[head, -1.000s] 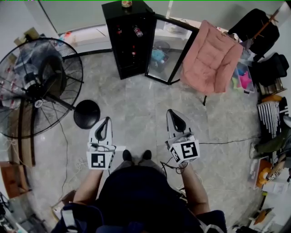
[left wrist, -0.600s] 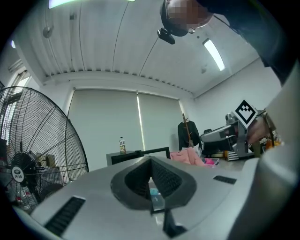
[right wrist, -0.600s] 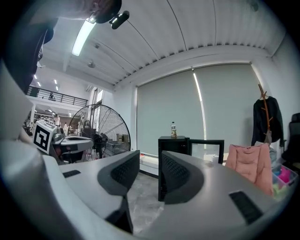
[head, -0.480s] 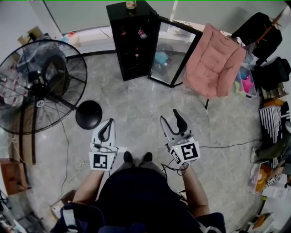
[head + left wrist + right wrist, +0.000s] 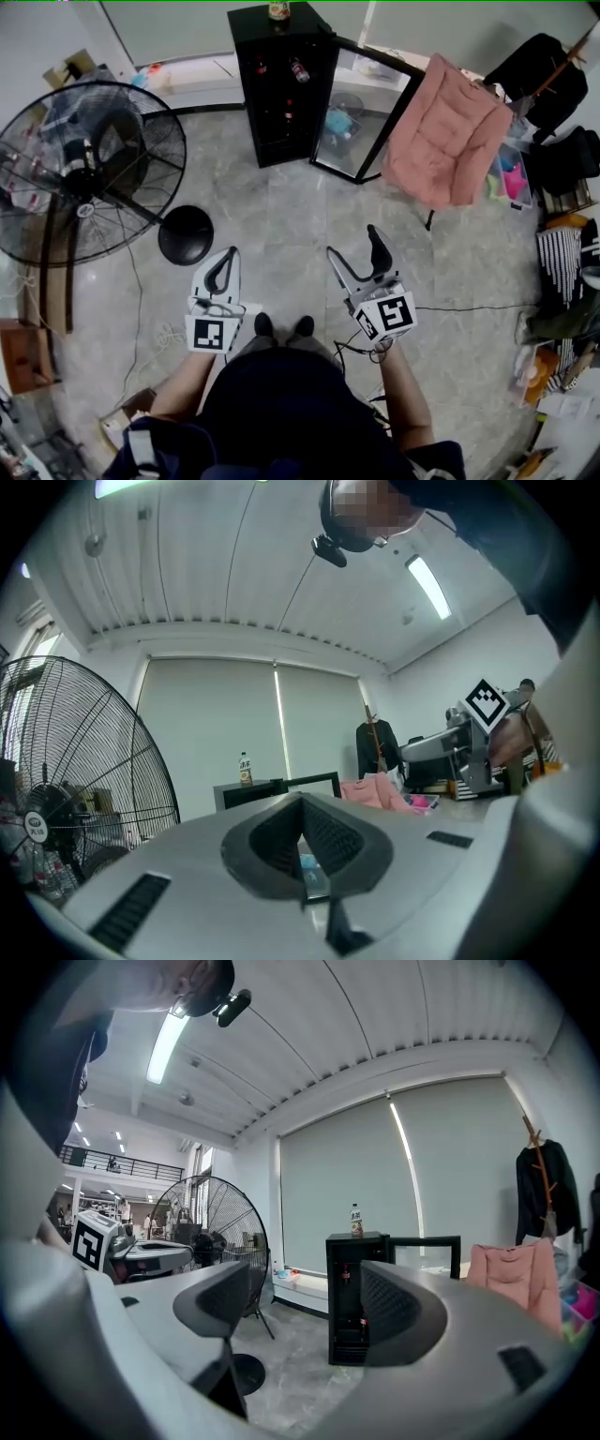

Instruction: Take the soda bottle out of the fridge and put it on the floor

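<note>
The right gripper (image 5: 353, 246), just right of centre in the lower half of the head view, has just been opening. Its jaws were pressed together a second ago and now stand spread wide with nothing between them. The left gripper (image 5: 225, 255), lower left of centre, is pressed together and empty, as before. The soda bottle (image 5: 298, 69) sits high inside the black fridge (image 5: 251, 103) at top centre, whose glass door (image 5: 361, 131) is swung open. It is well apart from both grippers, across the grey floor (image 5: 291, 216).
</note>
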A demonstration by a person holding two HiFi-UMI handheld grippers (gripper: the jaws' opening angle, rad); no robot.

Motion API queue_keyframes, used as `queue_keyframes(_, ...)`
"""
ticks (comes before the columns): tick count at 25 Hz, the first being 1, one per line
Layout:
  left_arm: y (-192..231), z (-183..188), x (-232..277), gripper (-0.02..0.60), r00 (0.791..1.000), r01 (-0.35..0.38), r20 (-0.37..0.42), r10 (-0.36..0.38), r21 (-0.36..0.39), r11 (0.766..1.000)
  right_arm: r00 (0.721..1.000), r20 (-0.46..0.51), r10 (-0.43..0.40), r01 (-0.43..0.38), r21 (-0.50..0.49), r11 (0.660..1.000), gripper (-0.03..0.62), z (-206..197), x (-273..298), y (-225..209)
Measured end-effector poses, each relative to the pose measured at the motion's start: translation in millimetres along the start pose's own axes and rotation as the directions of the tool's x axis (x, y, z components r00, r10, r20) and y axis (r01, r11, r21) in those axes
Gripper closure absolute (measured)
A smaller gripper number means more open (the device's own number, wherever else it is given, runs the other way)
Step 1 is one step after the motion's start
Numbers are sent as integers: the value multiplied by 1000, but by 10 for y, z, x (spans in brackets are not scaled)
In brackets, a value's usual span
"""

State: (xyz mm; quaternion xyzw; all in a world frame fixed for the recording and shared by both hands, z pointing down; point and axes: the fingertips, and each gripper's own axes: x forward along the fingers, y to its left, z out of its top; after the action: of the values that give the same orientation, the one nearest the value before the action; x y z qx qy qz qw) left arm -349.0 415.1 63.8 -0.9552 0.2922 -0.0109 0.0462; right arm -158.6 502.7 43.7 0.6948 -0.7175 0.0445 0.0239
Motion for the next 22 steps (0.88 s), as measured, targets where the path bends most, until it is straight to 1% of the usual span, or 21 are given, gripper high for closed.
queue_keyframes(6, -91, -11, 44, 560, 1000, -10, -13, 10, 13, 1000, 999, -6, 32, -32, -6, 999, 227, -45, 57, -108)
queue_keyframes(14, -264, 33, 302, 560, 998, -57, -17, 57, 1, 998, 995, -9, 99, -100, -35, 994, 227, -63, 197, -413)
queue_keyframes(18, -284, 48, 475, 560, 998, -64, -16, 64, 8, 998, 992, -17, 125, -126, -56, 991, 227, -29, 364, -531)
queue_keyframes(22, -223, -13, 748, 560, 998, -67, -19, 67, 6, 998, 991, -16, 130, -130, -59, 990, 227, -47, 645, -664)
